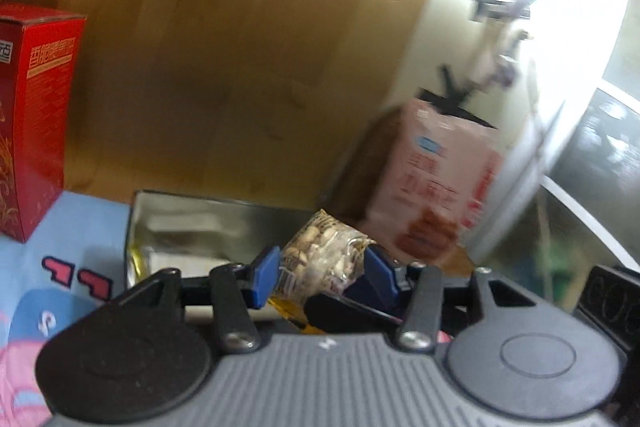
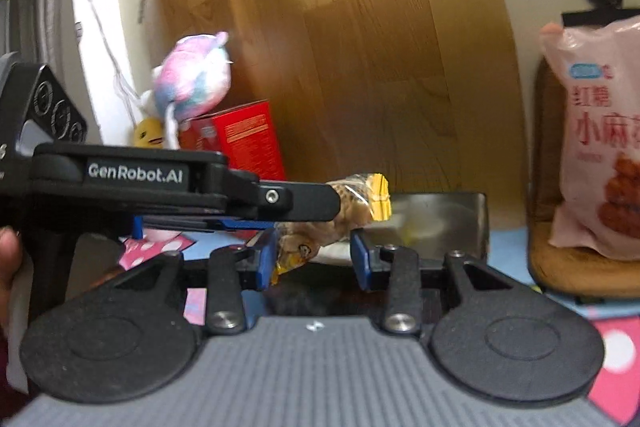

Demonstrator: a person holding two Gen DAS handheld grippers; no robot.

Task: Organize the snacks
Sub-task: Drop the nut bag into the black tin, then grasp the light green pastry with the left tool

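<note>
The left gripper [image 1: 322, 273] was clamped on a clear packet of nuts [image 1: 328, 255], held above the near edge of an open metal tin [image 1: 224, 215]. The right gripper [image 2: 314, 253] stood parted, its blue pads either side of that packet's lower end without squeezing it. A pink snack bag [image 2: 600, 147] stood right of the tin, a red box [image 1: 36, 123] to its left.

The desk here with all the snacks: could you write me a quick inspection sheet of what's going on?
Surface: cartoon cloth, blue and pink.
Job's things: nut packet held over metal tin; red box left; pink bag right, on a brown stand.
Clutter: plush toy on the box; yellow toy beside it.
Grippers: left gripper jaws shut on the packet; right gripper jaws apart around the packet's lower end.
Cables: white cord down the wall.
Surroundings: wooden board leaning behind.
</note>
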